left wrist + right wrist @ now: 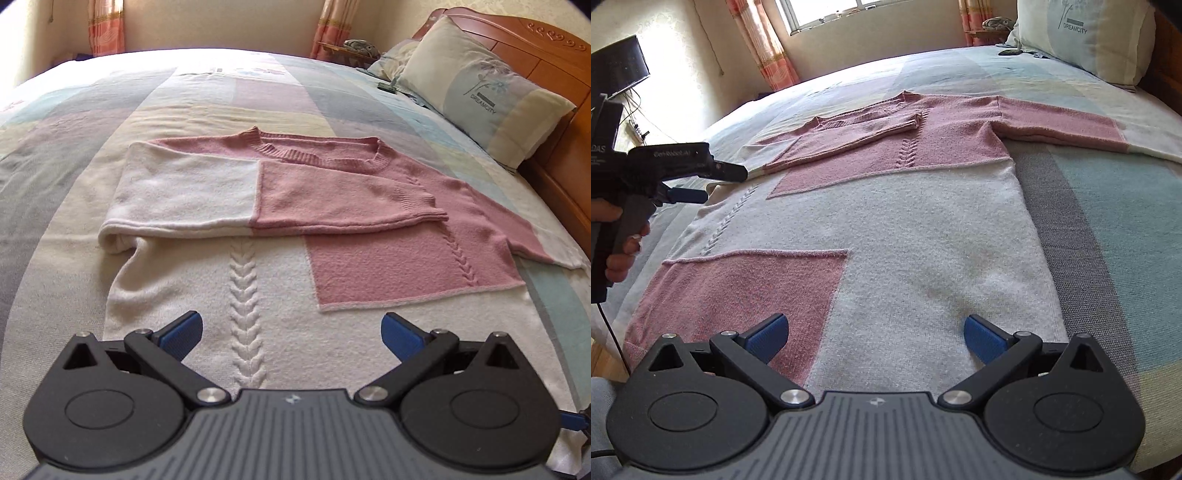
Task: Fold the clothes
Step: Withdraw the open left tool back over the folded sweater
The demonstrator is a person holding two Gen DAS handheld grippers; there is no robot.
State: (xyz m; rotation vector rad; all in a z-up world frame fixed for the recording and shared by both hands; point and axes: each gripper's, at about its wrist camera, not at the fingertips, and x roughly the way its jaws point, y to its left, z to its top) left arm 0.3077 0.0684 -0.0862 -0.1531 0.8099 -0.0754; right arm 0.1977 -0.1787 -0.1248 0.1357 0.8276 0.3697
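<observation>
On the bed (1089, 206), across its patchwork cover, your pink-and-white sweater (894, 221) lies flat, collar toward the pillow (1086, 33). One sleeve (258, 192) is folded across the chest; the other sleeve (1071, 129) stretches straight out to the side. Your left tongs (291, 332) hover over the white lower body by the cable stitch, spread wide and holding nothing. Your right tongs (875, 336) sit above the hem, equally wide and empty. Your hand (617, 236) grips the left handle.
</observation>
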